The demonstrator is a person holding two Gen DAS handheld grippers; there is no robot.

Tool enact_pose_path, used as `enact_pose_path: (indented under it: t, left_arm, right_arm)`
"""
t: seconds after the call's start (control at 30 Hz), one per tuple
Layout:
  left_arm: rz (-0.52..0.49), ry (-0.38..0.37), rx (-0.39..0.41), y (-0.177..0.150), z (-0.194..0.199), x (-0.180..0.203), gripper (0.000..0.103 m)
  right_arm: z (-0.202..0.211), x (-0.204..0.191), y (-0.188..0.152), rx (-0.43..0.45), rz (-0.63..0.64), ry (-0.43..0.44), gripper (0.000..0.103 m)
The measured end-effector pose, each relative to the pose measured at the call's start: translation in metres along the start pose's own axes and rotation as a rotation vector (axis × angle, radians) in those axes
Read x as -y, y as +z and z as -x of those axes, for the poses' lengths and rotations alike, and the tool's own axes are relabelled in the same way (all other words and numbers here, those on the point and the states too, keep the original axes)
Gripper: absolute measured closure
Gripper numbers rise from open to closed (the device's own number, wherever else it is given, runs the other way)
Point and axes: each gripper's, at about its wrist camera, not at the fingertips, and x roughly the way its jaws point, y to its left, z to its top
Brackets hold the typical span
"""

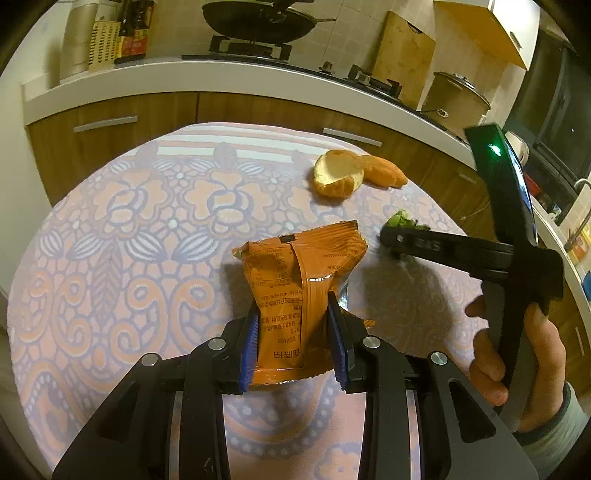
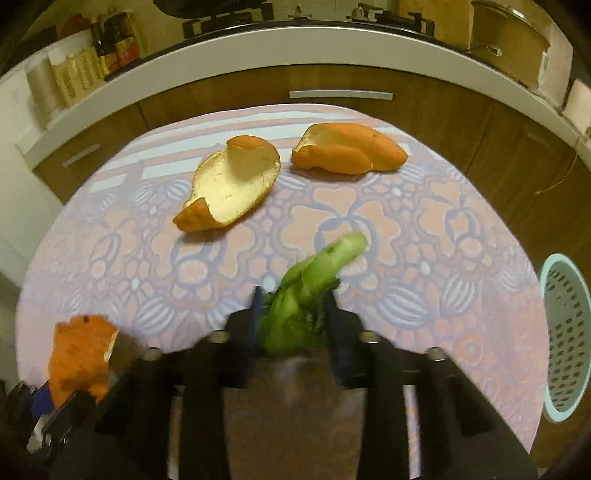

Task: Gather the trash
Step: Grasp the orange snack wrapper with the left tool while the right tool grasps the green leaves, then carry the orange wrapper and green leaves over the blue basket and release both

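Note:
My left gripper (image 1: 293, 314) is shut on an orange snack wrapper (image 1: 295, 273), held just above the patterned tablecloth (image 1: 147, 221). My right gripper (image 2: 293, 306) is shut on a green vegetable scrap (image 2: 310, 288); it also shows in the left wrist view (image 1: 400, 221), to the right of the wrapper. Two orange peels lie at the far side of the table: a cupped one (image 2: 232, 184) and a curled one (image 2: 351, 149). The wrapper also shows at the lower left of the right wrist view (image 2: 79, 354).
A pale green perforated basket (image 2: 567, 332) stands off the table's right edge. Behind the table run wooden cabinets (image 1: 110, 122) and a white counter with a wok (image 1: 258, 18), bottles (image 1: 133, 33) and a pot (image 1: 456, 98).

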Motion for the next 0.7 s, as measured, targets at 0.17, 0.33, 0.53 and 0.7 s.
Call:
enact_pose_path:
  t: [0.17, 0.33, 0.53, 0.7]
  left_arm:
    - [-0.053, -0.003, 0.026, 0.008, 0.008, 0.023, 0.072]
    - [-0.115, -0.036, 0.051, 0.023, 0.012, 0.06, 0.073]
    - [-0.208, -0.083, 0.076, 0.043, 0.008, 0.119, 0.073]
    - [-0.27, -0.147, 0.079, 0.061, 0.002, 0.17, 0.073]
  right_arm:
    - [0.026, 0.027, -0.013, 0.066, 0.001, 0.051, 0.087]
    - [0.064, 0.058, -0.021, 0.144, 0.005, 0.028, 0.087]
    - [0.114, 0.109, -0.032, 0.25, 0.022, -0.072, 0.087]
    - [0.146, 0.158, -0.043, 0.3, -0.012, -0.161, 0.087]
